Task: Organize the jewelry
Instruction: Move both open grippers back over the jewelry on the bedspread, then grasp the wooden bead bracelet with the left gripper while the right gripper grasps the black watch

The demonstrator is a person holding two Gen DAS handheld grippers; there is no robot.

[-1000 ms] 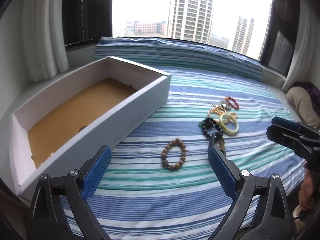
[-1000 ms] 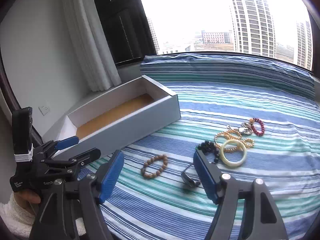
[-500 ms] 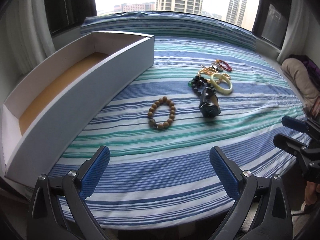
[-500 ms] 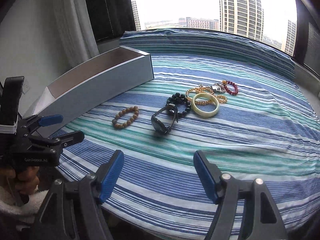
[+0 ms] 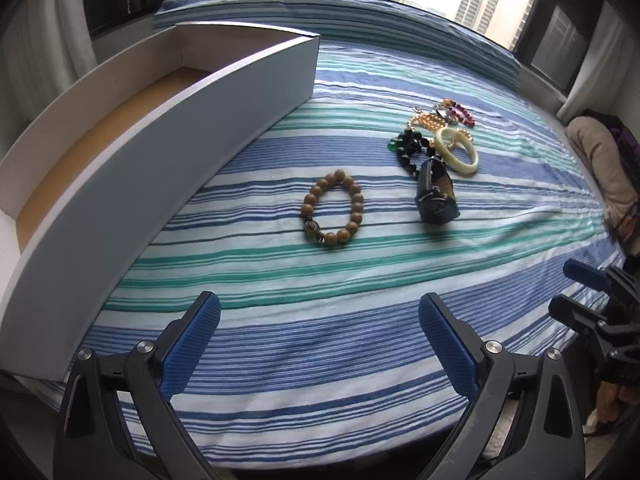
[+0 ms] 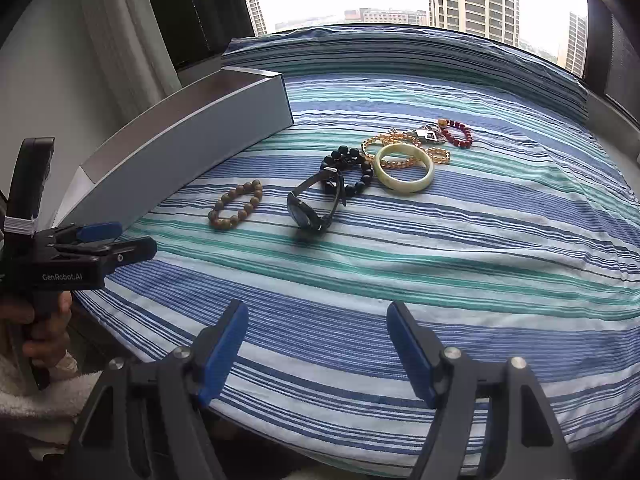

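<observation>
A brown wooden bead bracelet lies on the striped bed cover. Right of it a dark wristwatch rests on its side. Behind the watch are a black bead bracelet, a pale jade bangle, an amber bead strand and a red bead bracelet. A long white box with a brown floor stands at the left. My left gripper and right gripper hover open over the near edge, holding nothing.
The striped bed cover ends just below both grippers. A folded striped pillow runs along the window behind. Curtains hang at the left, a beige cushion lies at the far right. A hand in a white sleeve holds the left gripper.
Both grippers have sunk and tipped downward, so the jewelry and box sit higher and nearer in view. The watch, hidden behind fingers before, now shows fully. Jaws stay equally wide.
</observation>
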